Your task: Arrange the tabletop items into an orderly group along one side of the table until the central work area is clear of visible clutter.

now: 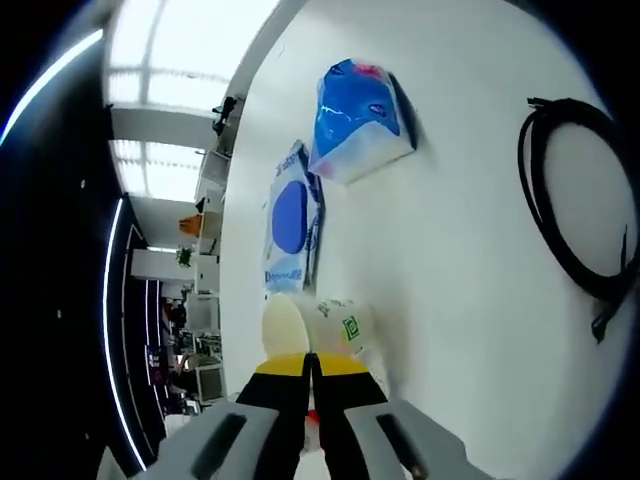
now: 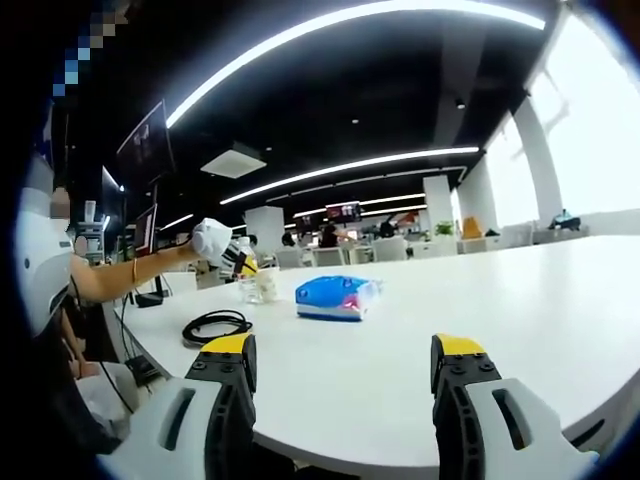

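White worktop [image 1: 450,300]: tissue pack [image 1: 358,120] upper centre, wipes pouch [image 1: 292,218] beside it, black cable [image 1: 575,200] right. Left gripper [image 1: 308,385] fingers clenched on paper cup [image 1: 335,330]; right gripper [image 2: 345,375] fingers released. Grouping looks early.

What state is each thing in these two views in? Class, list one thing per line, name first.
Left hand-held gripper: shut on the cup.
Right hand-held gripper: open, holding nothing, above the table edge.
Cup: gripped at its rim, lying sideways in the left gripper view.
Blue tissue pack: lying flat on the table.
Blue-circle wipes pack: lying flat.
Black cable: coiled, loose on the table.
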A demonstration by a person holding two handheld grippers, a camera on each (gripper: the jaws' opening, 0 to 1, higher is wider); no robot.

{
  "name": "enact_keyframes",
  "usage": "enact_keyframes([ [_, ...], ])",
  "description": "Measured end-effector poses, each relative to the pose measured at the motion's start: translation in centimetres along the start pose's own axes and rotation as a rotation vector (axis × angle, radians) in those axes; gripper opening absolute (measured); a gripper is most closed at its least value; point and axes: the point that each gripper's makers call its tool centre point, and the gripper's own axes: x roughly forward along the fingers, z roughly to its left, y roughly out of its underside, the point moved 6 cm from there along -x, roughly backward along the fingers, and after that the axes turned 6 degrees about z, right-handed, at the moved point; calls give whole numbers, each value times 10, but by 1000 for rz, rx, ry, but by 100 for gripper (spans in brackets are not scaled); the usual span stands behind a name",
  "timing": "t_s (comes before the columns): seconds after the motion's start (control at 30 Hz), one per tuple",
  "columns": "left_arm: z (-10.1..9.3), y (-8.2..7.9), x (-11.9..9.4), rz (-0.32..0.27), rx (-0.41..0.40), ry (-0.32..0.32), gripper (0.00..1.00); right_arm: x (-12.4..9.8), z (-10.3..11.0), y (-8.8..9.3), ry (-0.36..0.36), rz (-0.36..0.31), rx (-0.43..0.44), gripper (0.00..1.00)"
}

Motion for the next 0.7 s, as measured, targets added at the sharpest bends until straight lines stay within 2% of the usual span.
enact_keyframes([
  [0.37,2,3,-3,-1,1,2,0,-2,2,-4,-5,-6,-6,68],
  [0.7,-3,4,-2,0,-2,10,6,-5,1,-4,2,1,-12,68],
])
